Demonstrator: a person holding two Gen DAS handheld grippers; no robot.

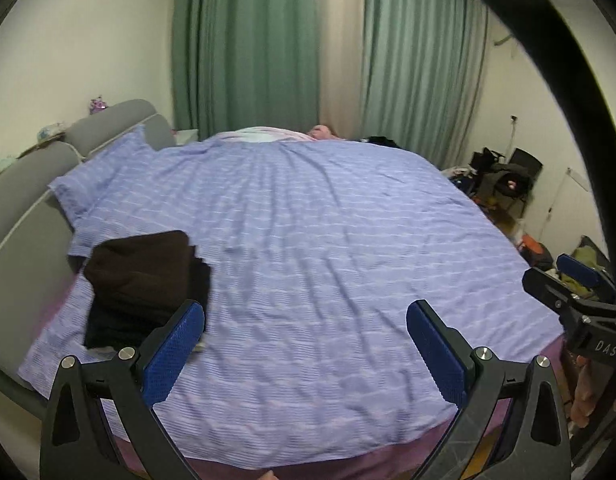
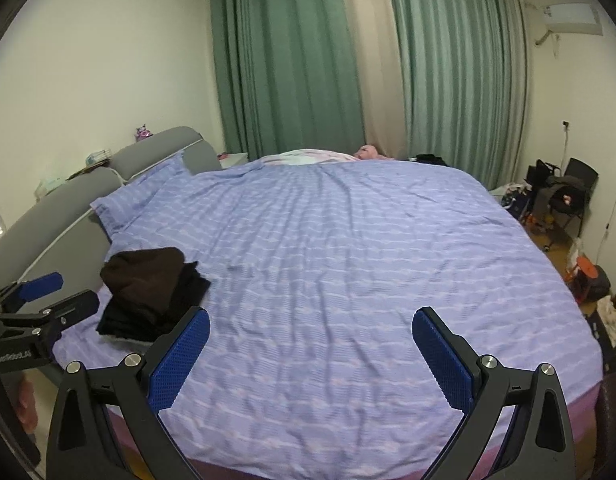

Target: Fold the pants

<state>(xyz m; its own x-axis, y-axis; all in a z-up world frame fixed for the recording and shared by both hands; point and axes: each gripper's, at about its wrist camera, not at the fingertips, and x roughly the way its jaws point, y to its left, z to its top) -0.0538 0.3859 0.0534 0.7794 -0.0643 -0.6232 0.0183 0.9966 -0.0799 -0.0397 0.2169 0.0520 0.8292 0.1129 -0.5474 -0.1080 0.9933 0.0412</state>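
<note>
A stack of folded dark clothes, a brown piece on top of black ones (image 1: 144, 288), lies on the purple striped bedspread (image 1: 327, 240) at the near left; it also shows in the right wrist view (image 2: 152, 296). My left gripper (image 1: 306, 344) is open and empty above the bed's near edge, its left finger just in front of the stack. My right gripper (image 2: 309, 346) is open and empty over the bedspread (image 2: 347, 248), to the right of the stack. Each gripper shows at the edge of the other's view, the right one (image 1: 563, 276) and the left one (image 2: 52, 296).
A grey padded headboard (image 1: 32, 184) runs along the left with a purple pillow (image 1: 104, 172). Green curtains (image 2: 292, 60) hang behind the bed. Pink bedding (image 2: 319, 156) lies at the far edge. Bags, clothes and chairs (image 2: 563, 196) clutter the floor on the right.
</note>
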